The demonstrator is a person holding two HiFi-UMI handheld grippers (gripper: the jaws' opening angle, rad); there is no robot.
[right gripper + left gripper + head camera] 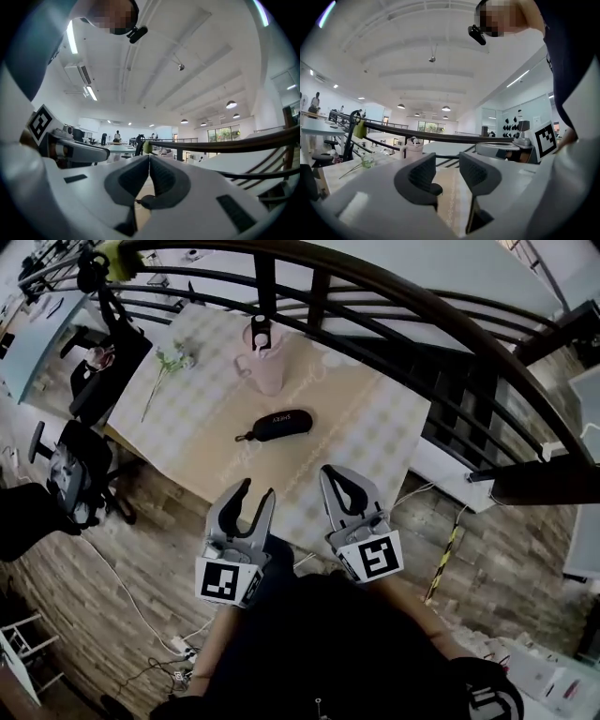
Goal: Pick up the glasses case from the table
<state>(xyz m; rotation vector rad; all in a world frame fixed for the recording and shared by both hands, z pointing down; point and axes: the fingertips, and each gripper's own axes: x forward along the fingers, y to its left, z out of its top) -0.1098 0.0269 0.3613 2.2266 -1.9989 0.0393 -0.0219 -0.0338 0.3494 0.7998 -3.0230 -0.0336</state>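
Head view: shut glasses case [275, 425]; left hand-held gripper [258, 488] parted; right hand-held gripper [335, 472] closed.

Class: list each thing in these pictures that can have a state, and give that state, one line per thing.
Case: closed, lying on the table, untouched.
Cup: upright, lid on.
Flower: lying flat.
Left gripper: jaws apart, empty.
Right gripper: jaws together, empty.
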